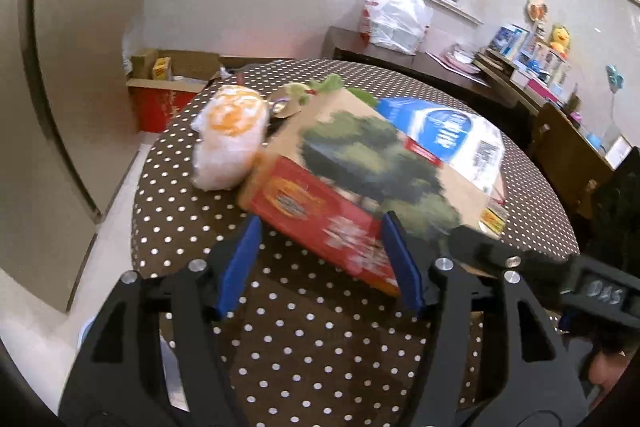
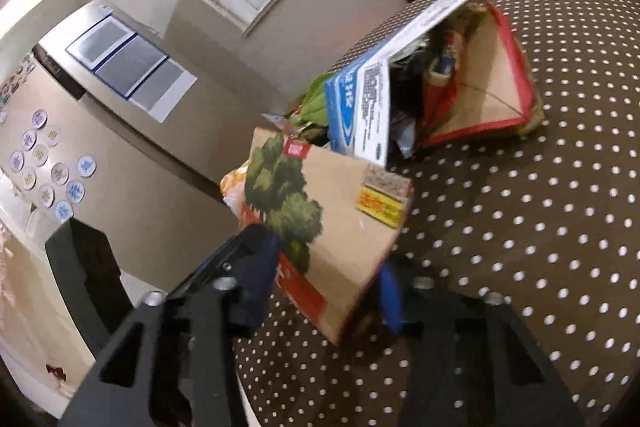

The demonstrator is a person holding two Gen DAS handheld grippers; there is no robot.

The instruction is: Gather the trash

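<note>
A brown cardboard box (image 1: 360, 163) with a tree picture and a red side lies tilted on the polka-dot table (image 1: 312, 347). My left gripper (image 1: 320, 259) is open, its blue pads on either side of the box's red near end. My right gripper (image 2: 328, 287) is shut on the box (image 2: 336, 219) at its near corner; it shows in the left wrist view (image 1: 480, 247) at the box's right corner. A crumpled white-and-orange plastic bag (image 1: 228, 139) lies left of the box. A blue-and-white carton (image 1: 444, 131) lies behind it.
An open red-lined cardboard box (image 2: 480, 87) with scraps inside sits behind the carton (image 2: 360, 107). A red box of clutter (image 1: 168, 95) stands on the floor beyond the table. A white plastic bag (image 1: 396, 15) sits on a sideboard. A fridge (image 2: 60, 167) is at left.
</note>
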